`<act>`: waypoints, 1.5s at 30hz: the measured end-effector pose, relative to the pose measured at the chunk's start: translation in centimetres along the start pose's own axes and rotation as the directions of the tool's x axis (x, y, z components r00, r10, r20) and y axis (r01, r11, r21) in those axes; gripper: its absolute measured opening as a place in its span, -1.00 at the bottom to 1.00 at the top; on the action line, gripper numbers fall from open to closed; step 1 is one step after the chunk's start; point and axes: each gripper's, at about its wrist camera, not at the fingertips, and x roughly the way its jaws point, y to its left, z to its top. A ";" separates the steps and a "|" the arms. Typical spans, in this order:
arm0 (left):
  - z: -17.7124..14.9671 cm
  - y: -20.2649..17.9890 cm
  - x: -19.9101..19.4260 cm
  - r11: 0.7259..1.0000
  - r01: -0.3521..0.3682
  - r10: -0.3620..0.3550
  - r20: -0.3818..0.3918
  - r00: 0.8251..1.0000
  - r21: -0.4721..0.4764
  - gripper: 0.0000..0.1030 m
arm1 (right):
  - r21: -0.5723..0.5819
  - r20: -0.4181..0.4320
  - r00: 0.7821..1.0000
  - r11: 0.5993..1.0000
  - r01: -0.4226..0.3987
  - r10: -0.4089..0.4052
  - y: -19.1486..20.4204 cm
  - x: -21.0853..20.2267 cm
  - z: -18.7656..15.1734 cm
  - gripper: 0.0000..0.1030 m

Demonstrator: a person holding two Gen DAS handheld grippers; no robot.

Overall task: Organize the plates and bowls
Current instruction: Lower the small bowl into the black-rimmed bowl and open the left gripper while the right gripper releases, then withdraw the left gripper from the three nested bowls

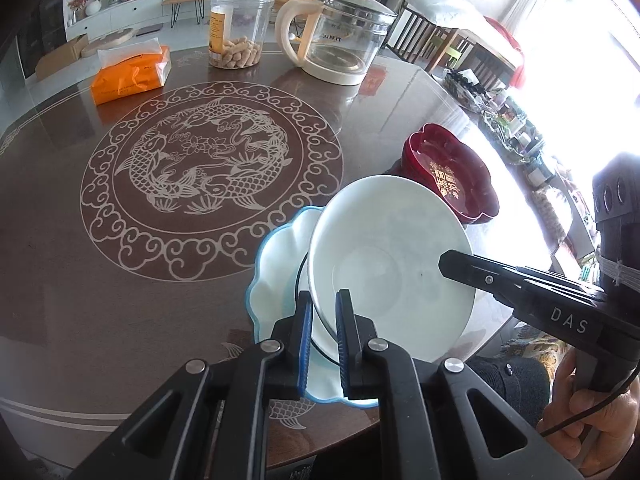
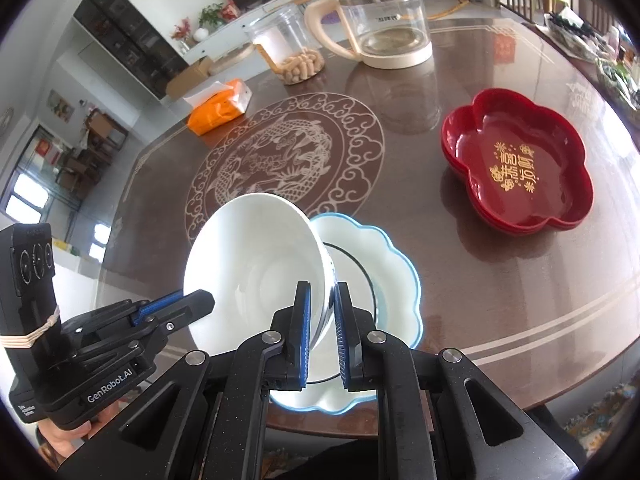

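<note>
A plain white bowl (image 1: 392,264) (image 2: 252,264) hangs tilted just above a scalloped white plate with a blue rim (image 1: 276,264) (image 2: 384,280) near the table's front edge. My left gripper (image 1: 324,300) is shut on one side of the bowl's rim. My right gripper (image 2: 322,292) is shut on the opposite side. Each gripper shows in the other's view, the right one (image 1: 452,266) and the left one (image 2: 192,304). A stack of red flower-shaped plates (image 1: 452,168) (image 2: 516,160) sits on the table to the right.
At the back of the round brown table (image 1: 120,280) (image 2: 500,280) stand a glass kettle (image 1: 344,40) (image 2: 384,20), a clear jar of snacks (image 1: 238,32) (image 2: 292,48) and an orange tissue pack (image 1: 128,72) (image 2: 220,108). A hand (image 1: 600,412) grips the right tool.
</note>
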 end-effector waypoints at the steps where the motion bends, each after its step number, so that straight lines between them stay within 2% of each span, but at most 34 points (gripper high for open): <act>1: -0.1 -0.1 0.3 1.000 -0.004 0.005 -0.005 1.000 0.002 -0.80 | 0.005 -0.003 1.000 1.000 0.000 0.000 -0.3 0.2 -0.1 -0.74; 12: -1.1 -0.5 2.3 0.999 -0.048 0.049 -0.049 0.998 0.017 -0.80 | 0.019 -0.027 1.000 1.000 0.000 0.001 -1.8 2.4 -1.5 -0.75; 19: -1.2 -1.1 2.6 0.995 -0.082 0.084 -0.031 0.996 0.064 -0.80 | -0.003 -0.015 1.000 1.000 0.016 -0.016 -1.9 2.3 -2.0 -0.77; 24: -1.3 -1.5 2.6 0.986 -0.130 0.132 -0.016 0.991 0.105 -0.77 | -0.066 0.006 0.998 0.996 0.067 -0.067 -1.1 2.3 -2.1 -0.76; 29: -1.3 -1.2 2.7 0.985 -0.133 0.135 -0.011 0.991 0.108 -0.76 | -0.064 0.017 0.998 0.996 0.058 -0.057 -1.4 2.4 -2.2 -0.75; 30: -1.3 -1.1 2.6 0.985 -0.138 0.139 -0.001 0.990 0.107 -0.67 | -0.060 0.021 0.999 0.997 0.051 -0.050 -1.5 2.4 -2.2 -0.71; 33: -1.2 -0.9 2.1 0.983 -0.153 0.149 0.045 0.988 0.099 -0.58 | -0.046 0.045 0.998 0.998 0.038 -0.036 -1.8 2.2 -2.3 -0.66; 34: -1.2 -0.8 1.8 0.984 -0.153 0.147 0.060 0.987 0.093 -0.51 | -0.041 0.057 0.998 0.998 0.036 -0.034 -1.9 2.0 -2.4 -0.52; 35: -1.1 -0.6 1.5 0.985 -0.151 0.145 0.078 0.986 0.085 -0.30 | -0.035 0.071 0.997 0.999 0.029 -0.027 -2.0 1.8 -2.5 -0.38; 36: -1.1 -0.5 1.1 0.985 -0.155 0.147 0.102 0.984 0.078 -0.02 | -0.031 0.089 0.996 0.999 0.025 -0.023 -2.1 1.5 -2.6 -0.08; 37: -1.1 -0.5 0.7 0.983 -0.168 0.158 0.135 0.978 0.072 0.11 | -0.028 0.110 0.994 0.999 0.027 -0.024 -2.2 1.1 -2.8 0.12; 39: -1.4 -0.6 -0.3 0.975 -0.212 0.194 0.209 0.958 0.064 0.43 | -0.021 0.153 0.987 0.999 0.047 -0.043 -2.4 0.3 -3.1 0.15; 42: -2.0 -1.0 -1.5 0.960 -0.273 0.246 0.286 0.926 0.062 0.62 | 0.003 0.211 0.975 0.997 0.074 -0.073 -2.7 -1.0 -3.9 0.29; 45: -2.7 -1.4 -2.1 0.948 -0.313 0.280 0.316 0.906 0.056 0.67 | 0.023 0.285 0.947 0.988 0.150 -0.150 -2.7 -2.3 -5.5 0.34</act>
